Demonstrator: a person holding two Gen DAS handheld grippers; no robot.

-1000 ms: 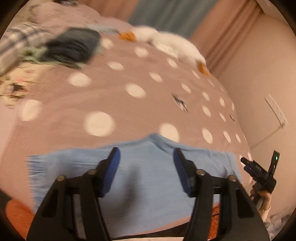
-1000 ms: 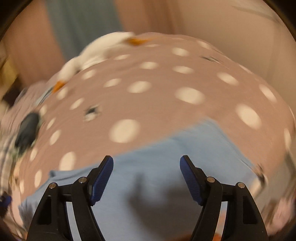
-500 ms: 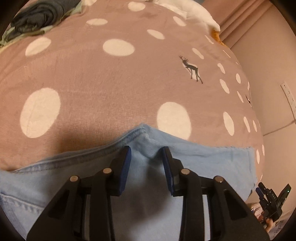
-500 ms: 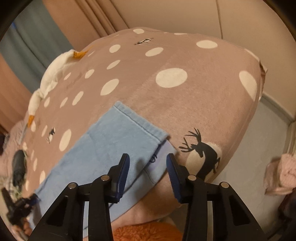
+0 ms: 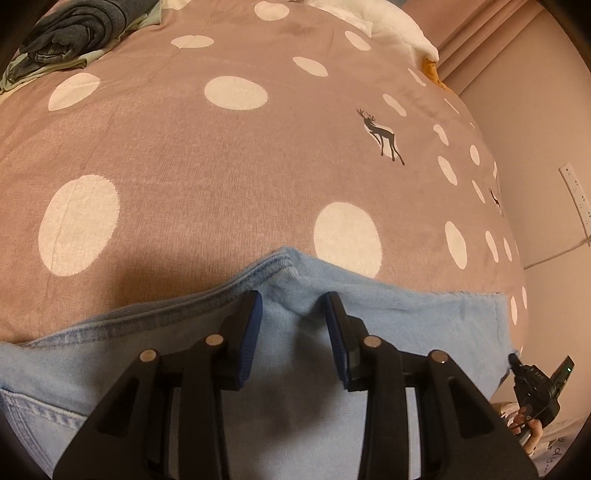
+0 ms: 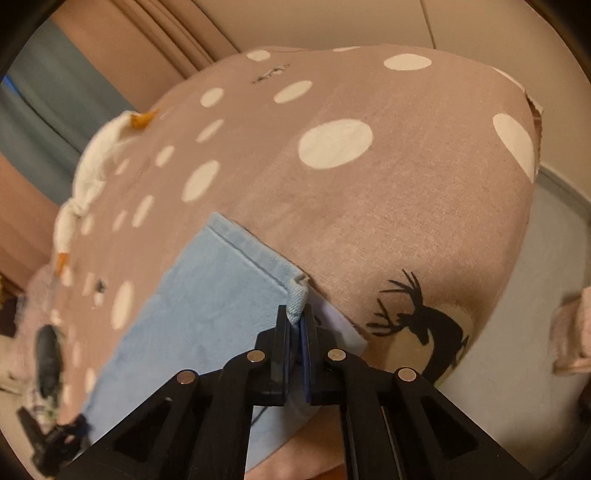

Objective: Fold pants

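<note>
Nearest, right wrist view: the right tool (image 6: 294,318), its jaws having just been closing, stands clamped on the hem corner of the pants (image 6: 207,295), a small fold of blue cloth pinched up between the pads. Ahead and to the left of this tool the pale blue leg lies flat on the bed (image 6: 369,221), running away toward the lower left. Just right of the tool a black deer print (image 6: 424,321) marks the cover, near the bed's rounded corner. Farther ahead, a white plush (image 6: 99,166) with orange parts lies along the bed's far left edge; curtains (image 6: 122,55) and wall stand behind it. At the far lower left the other tool shows as a dark blur.

Left wrist view: the left tool (image 5: 294,315) rests on the pants (image 5: 406,317), its jaws part-way apart. A raised ridge of cloth at the stitched edge stands between the pads (image 5: 251,332); whether they press on it cannot be told. Denim extends to both sides of the tool. To its far right, at the cloth's end, the right tool (image 5: 517,363) and a hand (image 5: 524,430) appear. Ahead of the tool spreads the spotted cover, with a small deer print (image 5: 382,134) to the right. Farthest, dark folded clothes (image 5: 77,29) lie at the upper left; a wall socket (image 5: 576,195) sits on the right.
</note>
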